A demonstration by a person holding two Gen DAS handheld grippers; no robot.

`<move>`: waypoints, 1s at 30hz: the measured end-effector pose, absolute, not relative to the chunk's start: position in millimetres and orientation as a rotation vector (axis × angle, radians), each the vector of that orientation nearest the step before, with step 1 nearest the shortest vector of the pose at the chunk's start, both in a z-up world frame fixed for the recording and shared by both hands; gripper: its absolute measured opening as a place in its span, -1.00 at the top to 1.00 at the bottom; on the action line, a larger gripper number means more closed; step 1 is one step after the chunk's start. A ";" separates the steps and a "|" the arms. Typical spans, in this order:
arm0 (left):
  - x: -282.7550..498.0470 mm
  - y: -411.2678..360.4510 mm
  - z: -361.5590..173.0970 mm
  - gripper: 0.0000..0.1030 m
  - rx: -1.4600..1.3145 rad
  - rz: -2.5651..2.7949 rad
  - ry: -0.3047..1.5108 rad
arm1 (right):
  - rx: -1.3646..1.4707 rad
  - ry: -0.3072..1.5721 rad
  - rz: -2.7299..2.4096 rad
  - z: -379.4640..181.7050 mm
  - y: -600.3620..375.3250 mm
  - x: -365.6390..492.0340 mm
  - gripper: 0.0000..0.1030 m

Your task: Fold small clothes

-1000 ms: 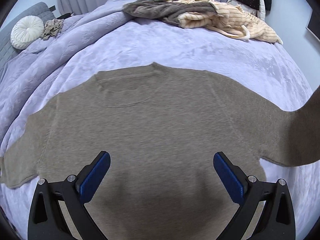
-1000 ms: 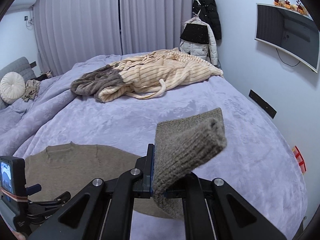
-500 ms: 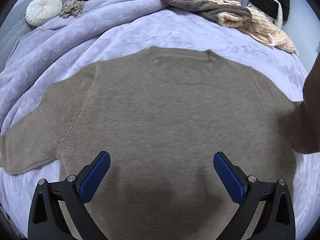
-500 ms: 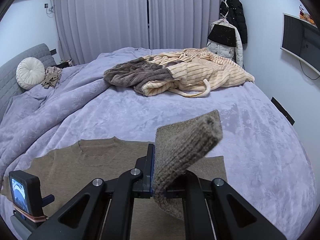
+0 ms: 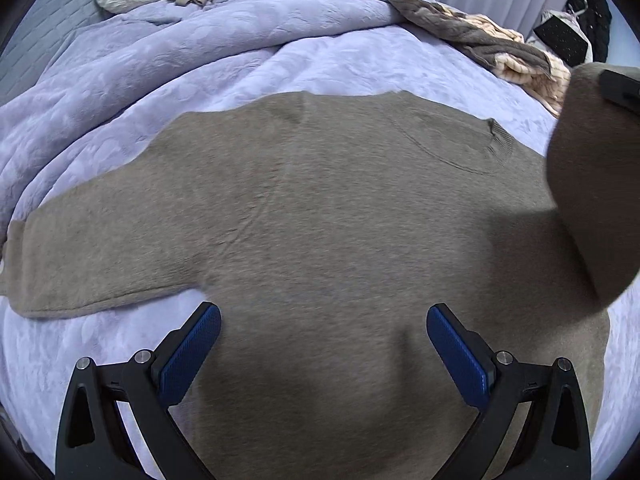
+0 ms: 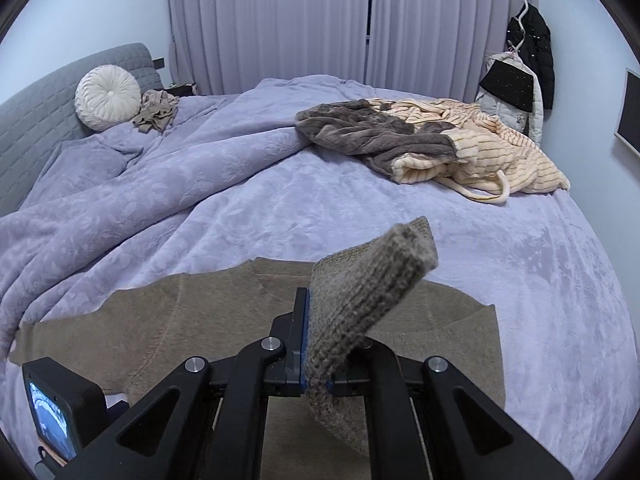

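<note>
Left wrist view: a tan sweater lies flat on a bed covered in lilac plush, its collar toward the far right and one sleeve stretched out to the left edge of the frame. The left gripper hangs over the sweater's lower body with its jaws spread wide and nothing between the blue pads. At the right edge of this view the sweater's other sleeve rises off the bed toward a dark piece of the right gripper. In the right wrist view that sleeve's ribbed cuff is clenched between the jaws of the right gripper, the free end curling up and forward past the tips, above the sweater's body. The shoulder on that side is already folded inward, leaving a straight edge on the sweater's right. Beyond the sweater, toward the far right of the bed, lies a heap of a brown fleece and a cream striped garment. Far left of the sweater, a round white cushion rests against a grey headboard, with a small crumpled beige cloth beside it. Curtains hang behind the bed, and dark coats hang at the far right.
</note>
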State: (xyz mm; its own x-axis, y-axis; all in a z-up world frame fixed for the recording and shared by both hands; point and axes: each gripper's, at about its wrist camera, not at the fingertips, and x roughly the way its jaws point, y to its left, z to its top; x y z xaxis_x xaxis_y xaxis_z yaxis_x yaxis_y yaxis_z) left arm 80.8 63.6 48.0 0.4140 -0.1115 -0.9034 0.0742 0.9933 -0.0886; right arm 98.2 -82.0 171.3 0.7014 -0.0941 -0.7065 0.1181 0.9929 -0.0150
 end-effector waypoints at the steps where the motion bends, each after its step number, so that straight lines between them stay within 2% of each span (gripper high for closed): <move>1: 79.1 70.2 48.0 -1.00 -0.045 -0.110 1.135 | 0.023 0.792 -0.108 168.2 -71.9 101.0 0.87; 9: 65.4 121.8 42.6 -1.00 -0.110 -0.027 1.130 | -0.054 0.876 -0.038 128.3 -7.0 118.4 0.87; 20: 39.7 164.8 37.1 -1.00 -0.180 0.034 1.132 | -0.156 1.003 -0.037 63.7 27.0 131.0 0.85; 22: 36.7 168.9 37.8 -1.00 -0.183 0.042 1.131 | -0.162 1.032 0.011 59.7 36.8 134.3 0.76; 23: 35.6 170.5 37.8 -1.00 -0.186 0.044 1.133 | -0.172 1.048 0.045 59.4 43.3 134.9 0.65; 24: 35.1 170.7 37.7 -1.00 -0.188 0.045 1.137 | -0.182 1.053 0.081 61.3 50.6 133.5 0.42; 25: 33.6 171.2 37.9 -1.00 -0.188 0.046 1.139 | -0.192 1.042 0.112 65.5 56.4 130.3 0.28; 26: 32.4 171.4 38.4 -1.00 -0.187 0.046 1.139 | -0.199 1.014 0.143 74.1 60.3 124.8 0.03; 27: 30.9 171.4 39.6 -1.00 -0.187 0.048 1.136 | -0.200 0.991 0.160 81.1 62.0 120.0 -0.11; 30: 28.3 167.9 45.8 -1.00 -0.184 0.043 1.129 | -0.173 0.936 0.166 105.3 40.4 106.6 -0.18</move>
